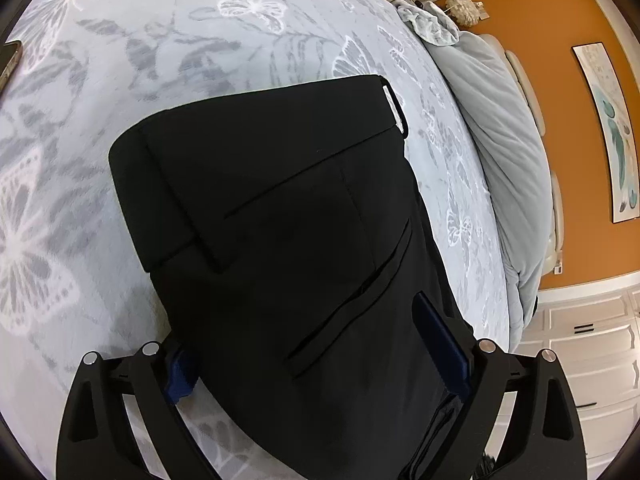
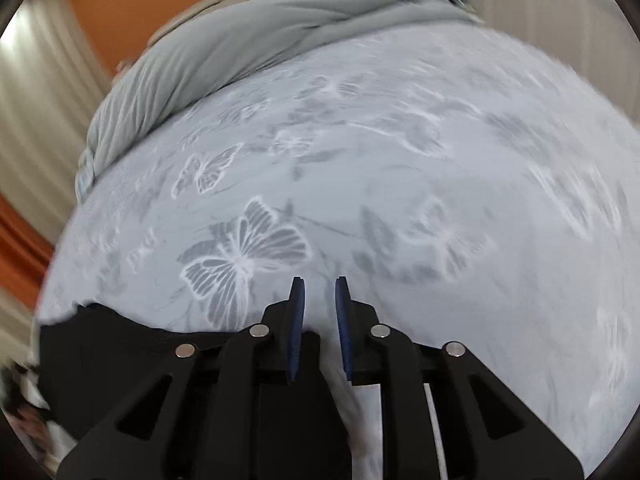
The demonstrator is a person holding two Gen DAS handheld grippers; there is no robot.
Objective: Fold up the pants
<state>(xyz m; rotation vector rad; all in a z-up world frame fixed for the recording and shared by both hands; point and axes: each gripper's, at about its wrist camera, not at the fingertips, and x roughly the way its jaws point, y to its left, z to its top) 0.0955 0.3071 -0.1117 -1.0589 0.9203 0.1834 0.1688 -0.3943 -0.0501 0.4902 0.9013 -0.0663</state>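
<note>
Black pants [image 1: 280, 216] lie folded on the butterfly-print bed [image 1: 168, 52], waistband farthest out. Left gripper [image 1: 316, 364] straddles them, jaws spread wide, likely steadying the stack. Right gripper [image 2: 319, 332], beside the pants, holds nothing, jaws narrowly parted.

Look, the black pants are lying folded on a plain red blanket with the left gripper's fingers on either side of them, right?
Not quite. The blanket is pale grey with white butterflies, not plain red. The left wrist view shows the folded black pants lying on it, between the left gripper's fingers.
</note>
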